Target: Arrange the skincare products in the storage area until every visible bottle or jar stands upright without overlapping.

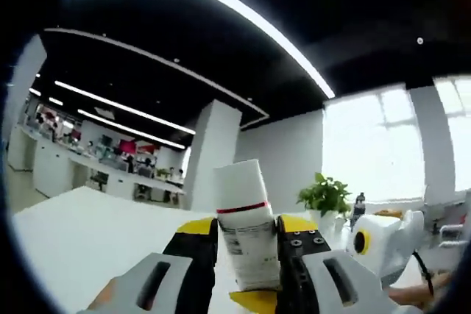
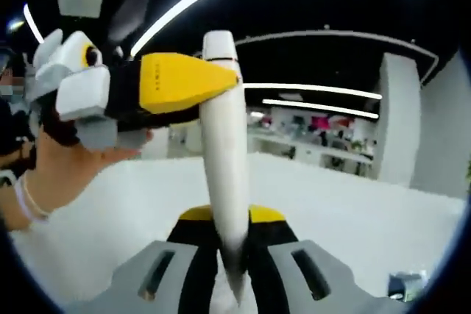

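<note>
Left gripper (image 1: 250, 251) sits nearest in left gripper view, black-and-yellow jaws pinching a white tube (image 1: 246, 226) held off the white table (image 1: 81, 233). Tube is flat and wide w/ a red band across it and small dark print below; top end squared off. Right gripper (image 1: 386, 240) shows at the right of that view, white body w/ yellow ring, a hand under it. In right gripper view the same tube (image 2: 224, 152) is seen edge-on, narrow and tall, tapering to a thin crimped end between the right gripper's (image 2: 232, 255) jaws, which press on it. Left gripper (image 2: 147, 90) clamps it higher up from the left, held by a hand (image 2: 66, 170). Small potted plant (image 1: 324, 196) stands far back by bright windows
</note>
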The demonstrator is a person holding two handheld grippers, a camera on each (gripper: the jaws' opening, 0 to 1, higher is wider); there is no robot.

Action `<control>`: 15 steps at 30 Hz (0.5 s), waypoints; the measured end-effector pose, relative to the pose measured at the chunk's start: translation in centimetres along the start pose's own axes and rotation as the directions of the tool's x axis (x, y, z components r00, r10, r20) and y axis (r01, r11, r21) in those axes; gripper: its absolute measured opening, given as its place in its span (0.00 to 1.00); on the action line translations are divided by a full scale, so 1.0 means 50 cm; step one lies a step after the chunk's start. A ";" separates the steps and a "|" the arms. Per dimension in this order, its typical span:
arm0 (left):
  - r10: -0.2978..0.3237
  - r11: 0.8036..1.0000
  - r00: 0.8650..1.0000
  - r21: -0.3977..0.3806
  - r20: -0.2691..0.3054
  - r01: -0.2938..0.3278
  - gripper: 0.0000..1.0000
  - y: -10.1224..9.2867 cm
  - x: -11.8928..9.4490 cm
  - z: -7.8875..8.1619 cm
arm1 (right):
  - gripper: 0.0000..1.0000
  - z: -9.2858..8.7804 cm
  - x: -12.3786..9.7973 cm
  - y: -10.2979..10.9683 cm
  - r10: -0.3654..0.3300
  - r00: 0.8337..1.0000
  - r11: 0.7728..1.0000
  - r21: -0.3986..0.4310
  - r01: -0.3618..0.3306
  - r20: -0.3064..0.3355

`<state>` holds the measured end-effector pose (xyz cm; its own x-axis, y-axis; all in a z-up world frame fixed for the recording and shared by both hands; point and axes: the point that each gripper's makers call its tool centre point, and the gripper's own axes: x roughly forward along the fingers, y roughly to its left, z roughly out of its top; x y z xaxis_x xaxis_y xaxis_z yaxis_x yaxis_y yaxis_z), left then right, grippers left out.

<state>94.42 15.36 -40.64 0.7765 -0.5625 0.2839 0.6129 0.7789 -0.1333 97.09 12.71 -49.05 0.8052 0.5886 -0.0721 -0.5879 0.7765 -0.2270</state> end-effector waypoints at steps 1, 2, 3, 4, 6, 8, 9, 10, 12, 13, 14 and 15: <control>0.019 0.998 0.999 0.062 0.038 -0.021 0.31 0.008 -0.006 0.006 | 0.11 -0.004 -0.001 -0.011 -0.018 1.000 1.000 0.010 0.018 -0.005; 0.035 0.993 0.998 0.107 0.056 -0.041 0.33 0.015 -0.010 0.009 | 0.11 -0.007 -0.003 -0.021 -0.035 0.999 0.999 0.010 0.035 -0.009; 0.062 0.987 0.996 0.145 0.069 -0.072 0.35 0.025 -0.014 0.012 | 0.11 -0.009 -0.008 -0.036 -0.061 0.998 0.998 -0.001 0.061 -0.019; 0.069 0.985 0.995 0.153 0.075 -0.080 0.35 0.029 -0.017 0.014 | 0.11 -0.010 -0.012 -0.047 -0.082 0.996 0.996 -0.022 0.082 -0.018; 0.068 0.986 0.995 0.145 0.079 -0.079 0.38 0.031 -0.024 0.012 | 0.11 -0.011 -0.021 -0.066 -0.114 0.993 0.993 -0.044 0.114 -0.011; 0.067 0.981 0.995 0.178 0.077 -0.080 0.43 0.034 -0.027 0.006 | 0.11 -0.011 -0.029 -0.080 -0.142 0.990 0.988 -0.064 0.141 -0.010; 0.082 0.971 0.995 0.221 0.063 -0.094 0.45 0.040 -0.027 0.000 | 0.11 -0.010 -0.031 -0.089 -0.159 0.987 0.984 -0.086 0.157 -0.010; 0.122 0.947 0.991 0.293 0.060 -0.134 0.44 0.049 -0.028 -0.006 | 0.11 -0.008 -0.035 -0.096 -0.177 0.984 0.979 -0.106 0.175 -0.009; 0.154 0.900 0.983 0.397 0.097 -0.180 0.43 0.052 -0.027 -0.003 | 0.11 -0.008 -0.042 -0.108 -0.211 0.978 0.970 -0.129 0.208 -0.009; 0.158 0.881 0.982 0.434 0.107 -0.189 0.44 0.051 -0.026 -0.004 | 0.11 -0.005 -0.049 -0.119 -0.244 0.970 0.956 -0.169 0.239 -0.010; 0.144 0.858 0.984 0.482 0.103 -0.176 0.45 0.046 -0.020 -0.009 | 0.11 -0.002 -0.053 -0.126 -0.265 0.964 0.944 -0.204 0.260 0.000; 0.141 0.850 0.986 0.500 0.092 -0.168 0.46 0.043 -0.019 -0.014 | 0.11 0.005 -0.057 -0.136 -0.295 0.955 0.921 -0.261 0.290 0.020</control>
<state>95.12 17.37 -41.86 0.8385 -0.4188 0.3484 0.3168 0.8952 0.3135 98.76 5.82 -47.08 0.9410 0.3380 0.0175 -0.2880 0.8267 -0.4833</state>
